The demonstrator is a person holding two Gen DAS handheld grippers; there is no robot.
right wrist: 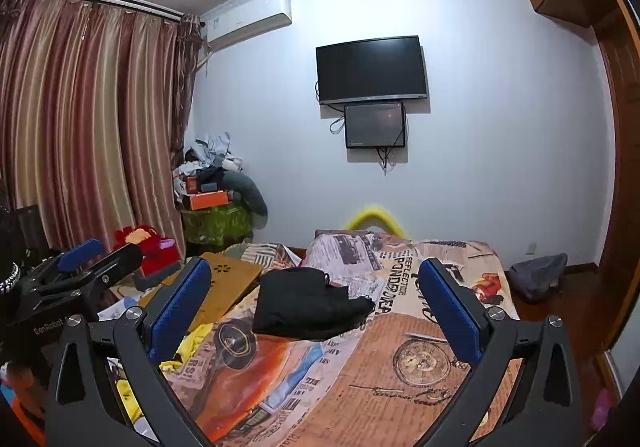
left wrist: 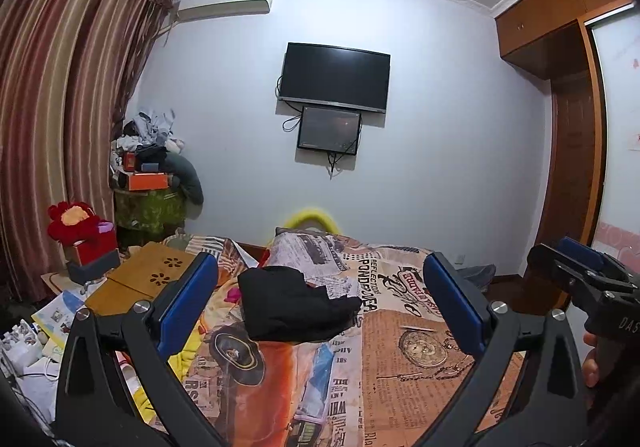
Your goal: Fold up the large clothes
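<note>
Both tongs, left (left wrist: 320,303) and right (right wrist: 316,307), gape wide and hold nothing. Ahead between their fingers, a folded black garment (left wrist: 296,305) lies on the bed (left wrist: 420,367).

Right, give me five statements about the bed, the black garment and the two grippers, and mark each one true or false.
1. The black garment lies on the printed bedspread. True.
2. The left gripper is clamped on the garment. False: it is open, held clear of it.
3. The right gripper is open and holds nothing. True.
4. The garment is spread out flat at full length. False: it lies bunched in a compact heap.
5. The wall television shows a bright picture. False: its screen is dark.
</note>
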